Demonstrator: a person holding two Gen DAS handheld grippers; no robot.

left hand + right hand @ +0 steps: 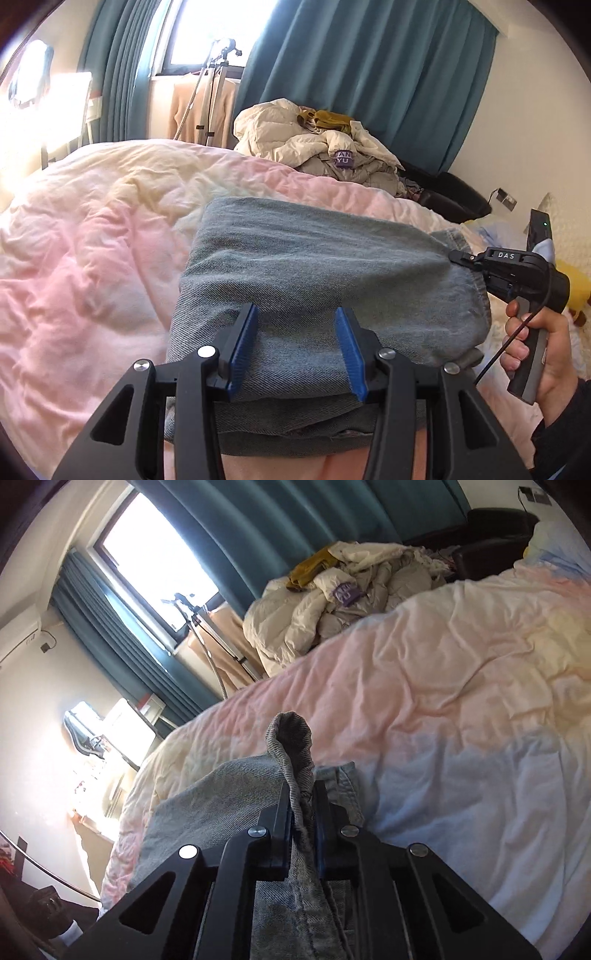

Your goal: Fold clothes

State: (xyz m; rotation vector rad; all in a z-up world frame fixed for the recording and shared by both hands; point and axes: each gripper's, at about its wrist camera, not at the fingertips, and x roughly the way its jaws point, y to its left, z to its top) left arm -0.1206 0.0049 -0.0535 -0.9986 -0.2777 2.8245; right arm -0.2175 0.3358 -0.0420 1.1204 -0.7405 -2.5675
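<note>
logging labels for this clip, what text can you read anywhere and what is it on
"DAS": white letters on top of the black right claw, seen from the left wrist view.
"ANG" over "YU": partly readable white letters on a purple patch on the pale clothes pile; the start is folded under.
The same purple patch in the right wrist view is too blurred to read.

Bed under a rumpled pink-and-cream duvet [92, 229], folded grey-blue jeans [314, 266] lying on it.
</note>
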